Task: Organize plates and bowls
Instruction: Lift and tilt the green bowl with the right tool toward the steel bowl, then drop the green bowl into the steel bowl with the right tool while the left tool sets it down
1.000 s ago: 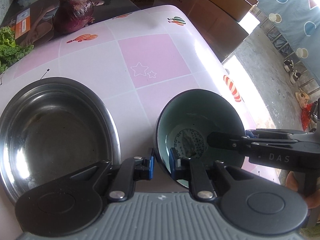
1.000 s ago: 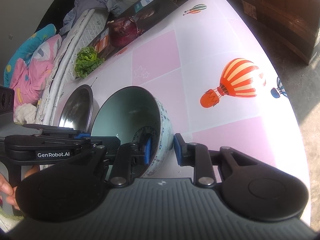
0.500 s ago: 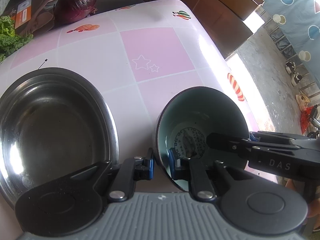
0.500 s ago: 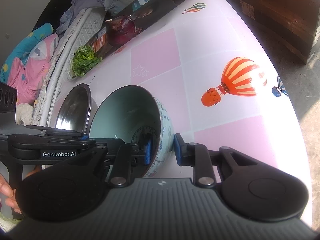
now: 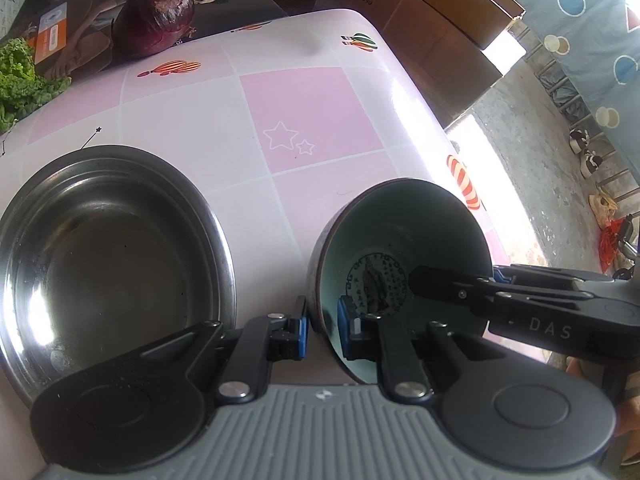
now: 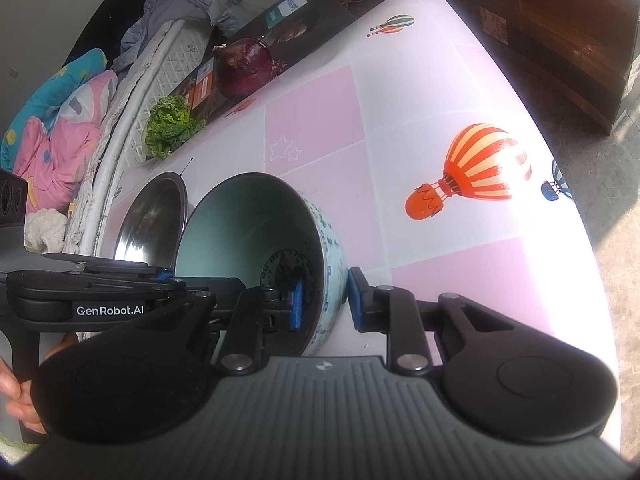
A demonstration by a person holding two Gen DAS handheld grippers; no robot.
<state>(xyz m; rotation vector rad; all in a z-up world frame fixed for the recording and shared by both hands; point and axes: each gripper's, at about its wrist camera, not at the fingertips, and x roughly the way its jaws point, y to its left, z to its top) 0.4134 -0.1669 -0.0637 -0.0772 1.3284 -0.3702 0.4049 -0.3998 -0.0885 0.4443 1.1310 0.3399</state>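
Left wrist view: my left tongs (image 5: 322, 330) are clenched on the near rim of the bowl (image 5: 400, 236), tipped mouth-up toward me and holding nothing; the steel plate (image 5: 108, 256) beside it is bare. Right wrist view: my right tongs (image 6: 324, 302) grasp the bowl's (image 6: 256, 224) wall near the tabletop's (image 6: 460, 92) near edge.

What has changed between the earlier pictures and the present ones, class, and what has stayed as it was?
Nothing has clearly moved. The left gripper and the right gripper each still pinch the rim of the patterned bowl, on opposite sides. The steel bowl stays beside it on the pink table, with the red onion and the lettuce at the far edge.
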